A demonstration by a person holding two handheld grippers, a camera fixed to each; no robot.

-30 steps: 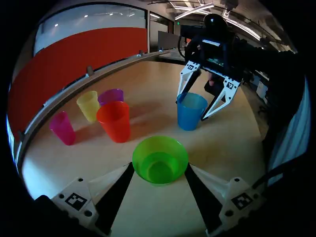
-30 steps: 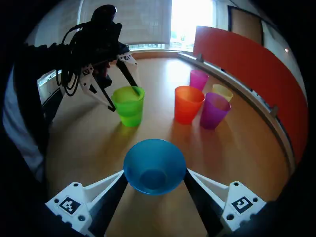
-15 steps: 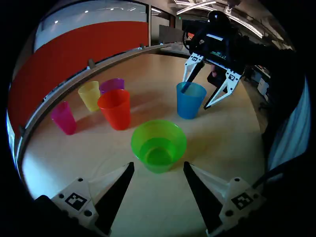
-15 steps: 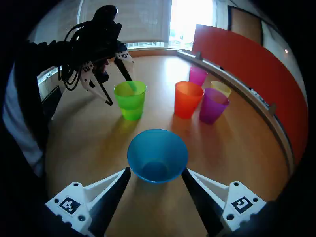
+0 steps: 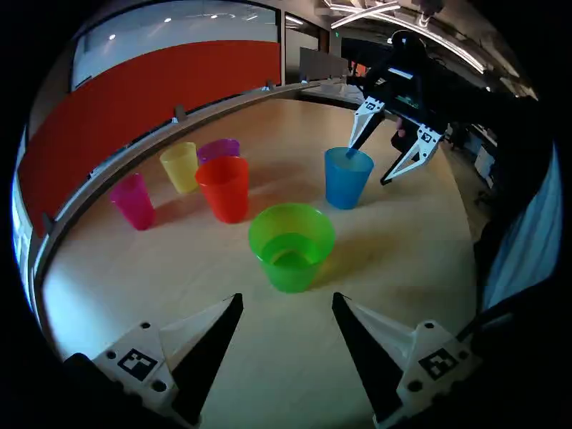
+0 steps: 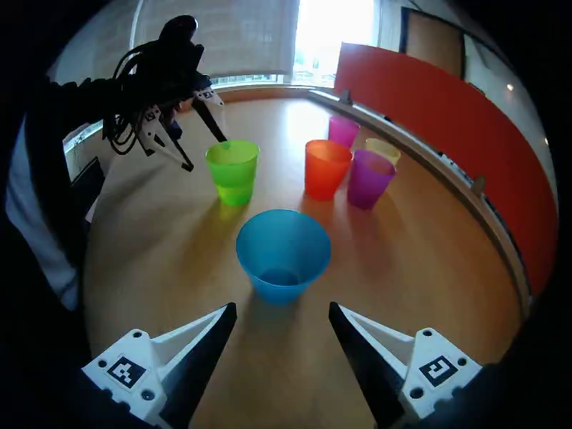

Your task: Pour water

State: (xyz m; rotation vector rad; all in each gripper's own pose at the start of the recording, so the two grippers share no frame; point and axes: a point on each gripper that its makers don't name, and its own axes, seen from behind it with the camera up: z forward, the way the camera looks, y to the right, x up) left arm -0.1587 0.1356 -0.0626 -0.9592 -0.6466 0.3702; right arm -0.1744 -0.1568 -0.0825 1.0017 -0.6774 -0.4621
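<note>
Both tongs have drawn back since a second ago, when each pair bracketed a cup. The left tongs (image 5: 287, 296) now stand spread wide and empty just short of the green cup (image 5: 292, 247). The right tongs (image 6: 282, 306) are likewise parted and empty before the blue cup (image 6: 283, 254). Both cups sit upright on the counter (image 5: 400, 243), near each other and free of any grip. The green one seems to hold some water (image 5: 289, 259); whether the blue has any, I cannot tell.

The straight retreat with the tongs wide likely keeps the fingers from clipping a rim and tipping a cup. The pair stands apart from the orange cup (image 5: 225, 189) and the other cups behind it, which leaves room to reach in from either side.
</note>
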